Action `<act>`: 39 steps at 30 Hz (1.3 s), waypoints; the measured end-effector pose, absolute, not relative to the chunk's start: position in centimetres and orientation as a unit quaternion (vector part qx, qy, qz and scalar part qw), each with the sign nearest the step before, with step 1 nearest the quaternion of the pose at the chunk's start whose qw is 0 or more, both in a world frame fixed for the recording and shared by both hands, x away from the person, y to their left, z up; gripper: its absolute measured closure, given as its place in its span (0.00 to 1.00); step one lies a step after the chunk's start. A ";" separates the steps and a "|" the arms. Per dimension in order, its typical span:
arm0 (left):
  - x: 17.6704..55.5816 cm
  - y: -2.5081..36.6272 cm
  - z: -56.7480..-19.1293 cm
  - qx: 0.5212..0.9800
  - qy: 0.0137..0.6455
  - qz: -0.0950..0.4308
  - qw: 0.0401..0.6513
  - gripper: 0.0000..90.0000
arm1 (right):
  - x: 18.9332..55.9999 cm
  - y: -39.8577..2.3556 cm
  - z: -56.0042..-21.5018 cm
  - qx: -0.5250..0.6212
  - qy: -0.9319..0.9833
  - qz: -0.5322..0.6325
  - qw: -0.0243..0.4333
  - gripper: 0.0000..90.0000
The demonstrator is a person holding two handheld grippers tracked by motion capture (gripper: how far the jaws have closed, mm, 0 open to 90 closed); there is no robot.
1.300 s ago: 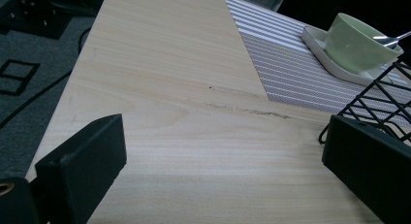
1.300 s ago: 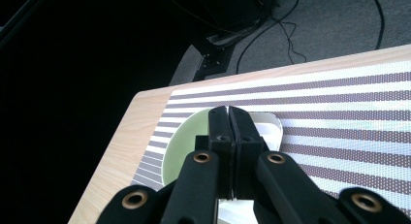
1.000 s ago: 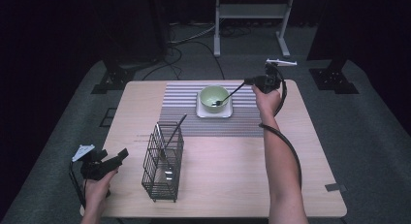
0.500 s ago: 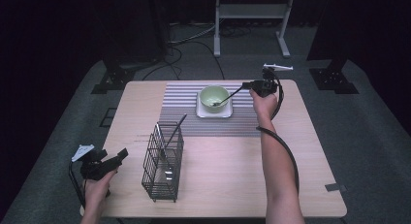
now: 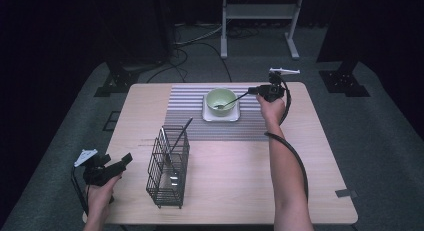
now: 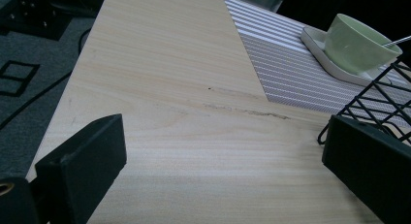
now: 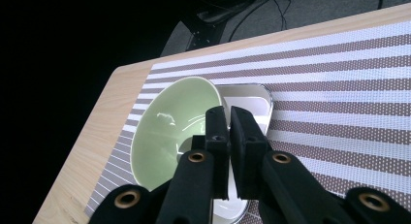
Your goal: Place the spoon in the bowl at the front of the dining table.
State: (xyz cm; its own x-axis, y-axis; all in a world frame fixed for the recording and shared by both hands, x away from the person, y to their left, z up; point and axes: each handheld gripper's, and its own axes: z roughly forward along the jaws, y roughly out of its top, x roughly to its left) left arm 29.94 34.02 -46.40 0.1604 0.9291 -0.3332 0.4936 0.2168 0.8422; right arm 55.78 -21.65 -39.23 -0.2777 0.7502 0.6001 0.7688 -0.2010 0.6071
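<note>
Pale wood table (image 5: 310, 156) carries a striped placemat (image 5: 190, 116) in the high view, with a green bowl (image 5: 221, 98) on a white square plate (image 5: 220, 114); the right gripper (image 5: 260, 91) holds a spoon (image 5: 231, 102) reaching into the bowl. A black wire rack (image 5: 168, 166) stands nearer, the left gripper (image 5: 122, 163) beside it. The left gripper view shows its jaws wide apart over bare wood. The right gripper view shows jaws nearly together above the bowl (image 7: 165, 132).

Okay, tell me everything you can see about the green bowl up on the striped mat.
The pale green, glossy, ceramic-looking bowl is round and deep and sits upright on a white square plate with rounded corners, on the brown-and-white striped placemat at the table's far side. A slim metal spoon rests its tip inside, its handle leaning out over the rim toward the right gripper, which is shut on it.
</note>
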 end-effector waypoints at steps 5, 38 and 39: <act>29.9 34.0 -46.4 0.586 0.607 0.223 0.488 0.01 | 55.7 -21.7 -39.7 -0.600 -0.634 -0.487 0.012 0.90; 29.8 33.7 -46.4 0.590 0.605 0.225 0.485 0.01 | 49.6 -23.0 -40.4 -0.526 -0.676 -0.508 0.091 0.57; 29.8 33.7 -46.4 0.590 0.605 0.225 0.485 0.01 | 49.4 -23.0 -40.5 -0.524 -0.678 -0.508 0.090 0.57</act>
